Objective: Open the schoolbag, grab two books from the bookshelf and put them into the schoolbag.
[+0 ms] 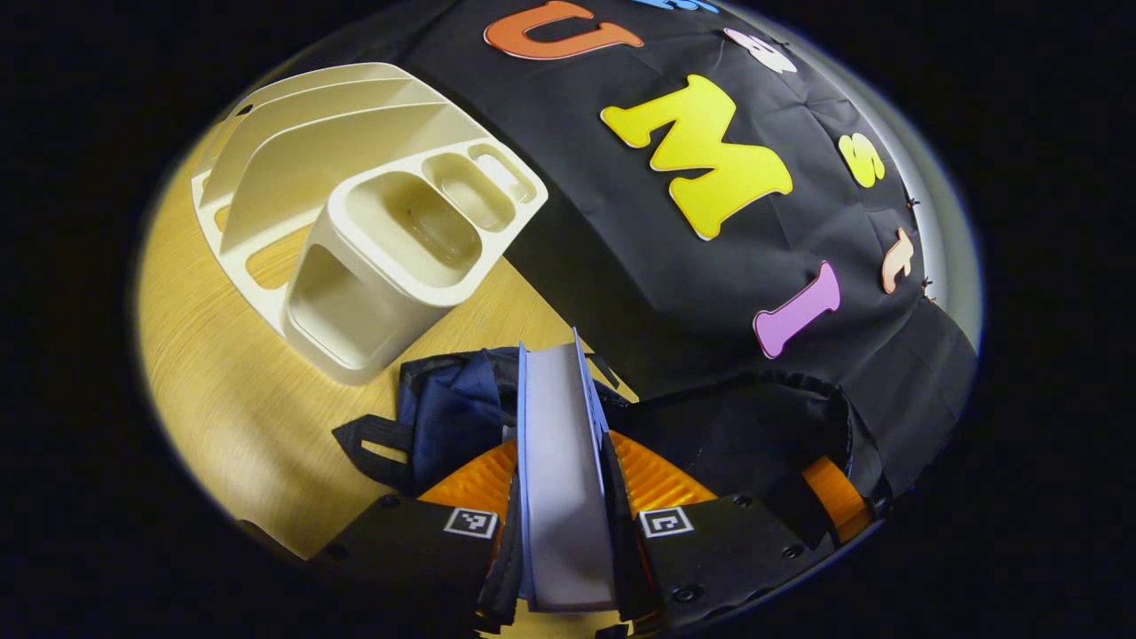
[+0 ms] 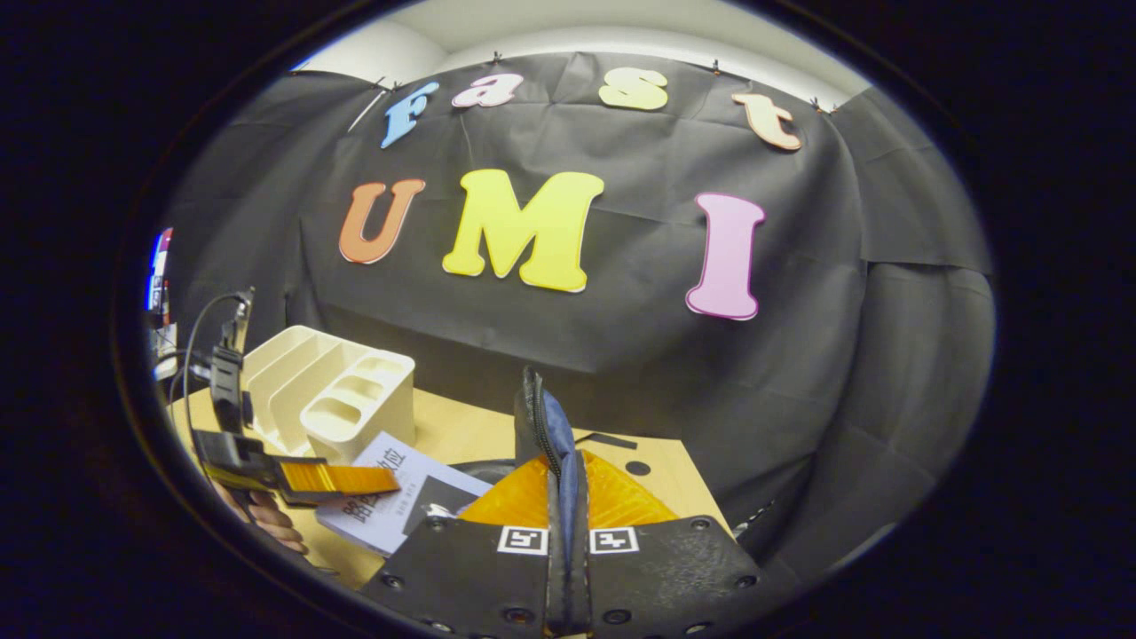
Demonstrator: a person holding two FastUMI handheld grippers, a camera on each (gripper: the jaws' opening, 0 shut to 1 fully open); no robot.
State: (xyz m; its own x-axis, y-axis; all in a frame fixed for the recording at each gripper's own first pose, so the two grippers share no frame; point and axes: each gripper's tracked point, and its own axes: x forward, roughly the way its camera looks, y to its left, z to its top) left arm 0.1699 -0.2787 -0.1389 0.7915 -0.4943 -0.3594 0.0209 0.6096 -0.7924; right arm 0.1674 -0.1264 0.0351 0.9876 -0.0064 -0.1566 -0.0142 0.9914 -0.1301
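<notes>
Wooden surface (image 1: 231, 399) bearing cream bookshelf (image 1: 355, 240). Left tongs (image 1: 568, 524) clenched on book (image 1: 564, 461) above schoolbag (image 1: 737, 435). Right tongs (image 2: 568, 541) pinching, seemingly, schoolbag's zippered edge, another book (image 2: 390, 497) beside.

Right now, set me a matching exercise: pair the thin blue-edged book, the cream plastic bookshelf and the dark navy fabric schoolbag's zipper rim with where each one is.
Things
1. thin blue-edged book
2. cream plastic bookshelf
3. dark navy schoolbag's zipper rim

Places
A. pinched upright in the right gripper
B. clamped between the fingers of the left gripper
C. standing on the light wooden table, slots empty

Pairs: 1-B, 2-C, 3-A
</notes>
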